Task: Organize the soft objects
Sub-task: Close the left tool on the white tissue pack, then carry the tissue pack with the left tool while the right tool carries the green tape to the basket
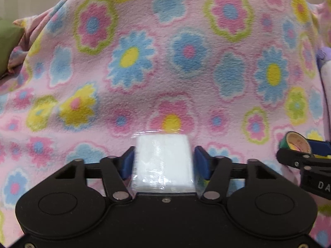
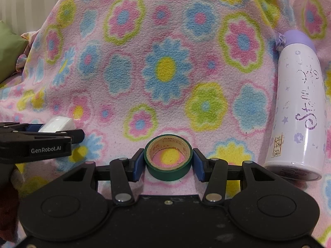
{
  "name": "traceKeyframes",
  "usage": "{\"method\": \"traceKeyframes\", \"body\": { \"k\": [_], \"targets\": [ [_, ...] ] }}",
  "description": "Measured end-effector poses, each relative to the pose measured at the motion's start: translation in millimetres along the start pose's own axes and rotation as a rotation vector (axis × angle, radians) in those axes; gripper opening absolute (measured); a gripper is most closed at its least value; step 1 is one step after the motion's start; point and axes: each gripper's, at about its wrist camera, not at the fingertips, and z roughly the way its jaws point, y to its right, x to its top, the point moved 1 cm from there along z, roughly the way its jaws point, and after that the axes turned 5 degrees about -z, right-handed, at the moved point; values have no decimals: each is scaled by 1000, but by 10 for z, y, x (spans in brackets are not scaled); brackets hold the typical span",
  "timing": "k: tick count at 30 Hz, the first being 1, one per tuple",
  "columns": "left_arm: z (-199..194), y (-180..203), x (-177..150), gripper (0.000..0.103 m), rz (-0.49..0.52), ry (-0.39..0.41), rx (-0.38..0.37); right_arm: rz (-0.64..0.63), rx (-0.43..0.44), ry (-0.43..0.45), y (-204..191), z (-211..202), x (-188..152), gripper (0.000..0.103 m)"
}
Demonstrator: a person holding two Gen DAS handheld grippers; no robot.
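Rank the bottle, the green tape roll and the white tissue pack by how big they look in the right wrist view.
1. Bottle, clearly largest.
2. Green tape roll.
3. White tissue pack, smallest as seen, but the left gripper partly hides it, so its true size is unsure.

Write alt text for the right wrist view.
The right gripper clamps a green tape roll above a pink floral blanket. A white and purple bottle lies to its right; the left gripper, at the left edge, holds a white tissue pack.
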Motion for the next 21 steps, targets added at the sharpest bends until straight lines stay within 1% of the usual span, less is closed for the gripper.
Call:
{"method": "traceKeyframes", "body": {
  "k": [1, 12, 21],
  "targets": [
    [-36, 41, -36, 55, 2, 0, 1, 0, 0, 0, 0, 0, 0, 48],
    [-16, 31, -3, 56, -2, -3, 0, 3, -3, 4, 8, -8, -4, 48],
    [-23, 141, 7, 56, 39, 1, 31, -6, -9, 3, -4, -2, -2, 48]
  ]
}}
